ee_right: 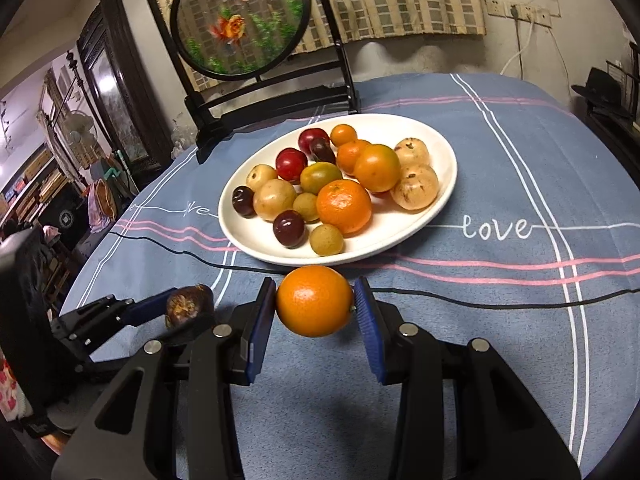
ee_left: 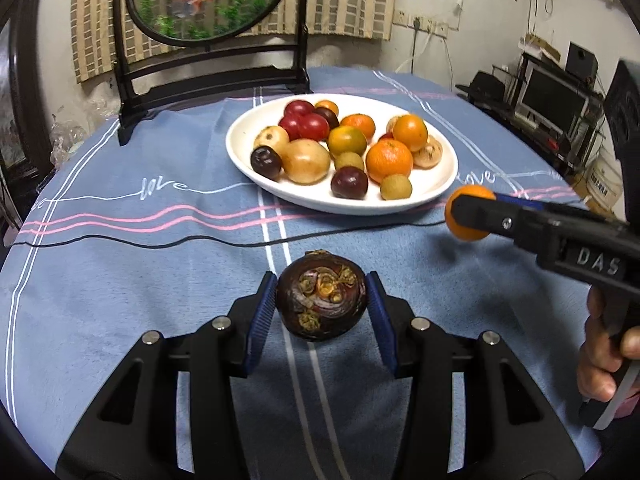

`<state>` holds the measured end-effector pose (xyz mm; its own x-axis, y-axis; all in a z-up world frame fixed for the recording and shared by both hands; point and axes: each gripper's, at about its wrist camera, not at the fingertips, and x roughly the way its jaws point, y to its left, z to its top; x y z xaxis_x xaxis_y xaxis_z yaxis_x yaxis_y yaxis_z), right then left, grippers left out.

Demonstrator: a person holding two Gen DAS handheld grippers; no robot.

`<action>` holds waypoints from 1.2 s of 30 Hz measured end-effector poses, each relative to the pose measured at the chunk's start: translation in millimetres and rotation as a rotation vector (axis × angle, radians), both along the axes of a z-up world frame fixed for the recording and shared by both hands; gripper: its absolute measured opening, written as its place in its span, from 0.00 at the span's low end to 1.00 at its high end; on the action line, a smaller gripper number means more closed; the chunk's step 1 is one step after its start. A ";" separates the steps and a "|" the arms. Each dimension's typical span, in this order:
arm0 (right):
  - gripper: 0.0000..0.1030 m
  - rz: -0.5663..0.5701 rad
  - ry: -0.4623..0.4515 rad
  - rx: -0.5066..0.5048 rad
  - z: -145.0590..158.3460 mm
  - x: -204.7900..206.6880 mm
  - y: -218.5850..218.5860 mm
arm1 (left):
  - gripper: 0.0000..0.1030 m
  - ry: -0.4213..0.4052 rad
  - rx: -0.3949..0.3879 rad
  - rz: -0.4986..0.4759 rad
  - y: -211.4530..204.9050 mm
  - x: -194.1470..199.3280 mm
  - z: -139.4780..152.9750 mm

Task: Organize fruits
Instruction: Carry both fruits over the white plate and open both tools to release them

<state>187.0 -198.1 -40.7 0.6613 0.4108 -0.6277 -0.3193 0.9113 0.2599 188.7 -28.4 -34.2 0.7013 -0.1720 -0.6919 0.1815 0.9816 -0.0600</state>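
A dark purple mangosteen (ee_left: pixel 321 296) hangs above the blue cloth, clamped between the blue pads of my left gripper (ee_left: pixel 321 300). My right gripper (ee_right: pixel 315 304) is shut on a small orange (ee_right: pixel 315 300), held just short of the near rim of the white plate (ee_right: pixel 444 188). That plate carries several fruits: oranges, red and dark plums, yellow-brown round fruits. In the left wrist view the right gripper (ee_left: pixel 466 213) comes in from the right with the orange (ee_left: pixel 464 230), near the white plate (ee_left: pixel 444 176). In the right wrist view the left gripper (ee_right: pixel 188 308) shows at lower left with the mangosteen (ee_right: pixel 188 306).
A black cable (ee_right: pixel 460 298) lies across the blue tablecloth (ee_right: pixel 520 320) in front of the plate. A black stand with a round goldfish panel (ee_right: pixel 240 20) rises behind the plate. A person's hand (ee_left: pixel 604 356) holds the right gripper's handle. Shelves with electronics (ee_left: pixel 552 100) stand beyond the table's right edge.
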 end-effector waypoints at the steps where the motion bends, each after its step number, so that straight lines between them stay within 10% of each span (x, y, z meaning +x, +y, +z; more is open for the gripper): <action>1: 0.40 0.002 -0.005 0.001 1.1 -1.0 0.7 | 0.45 -0.008 -0.008 0.003 1.6 -2.6 2.6; 17: 0.40 -0.015 -0.140 0.008 67.5 58.6 -2.4 | 0.45 -0.113 -0.036 -0.041 2.3 93.4 104.0; 31: 0.40 -0.020 -0.081 -0.048 28.1 147.0 5.6 | 0.46 0.036 -0.028 0.033 -5.6 203.4 40.0; 36: 0.42 0.008 -0.074 -0.040 23.9 151.7 8.7 | 0.64 -0.013 -0.015 0.057 -2.2 199.3 44.3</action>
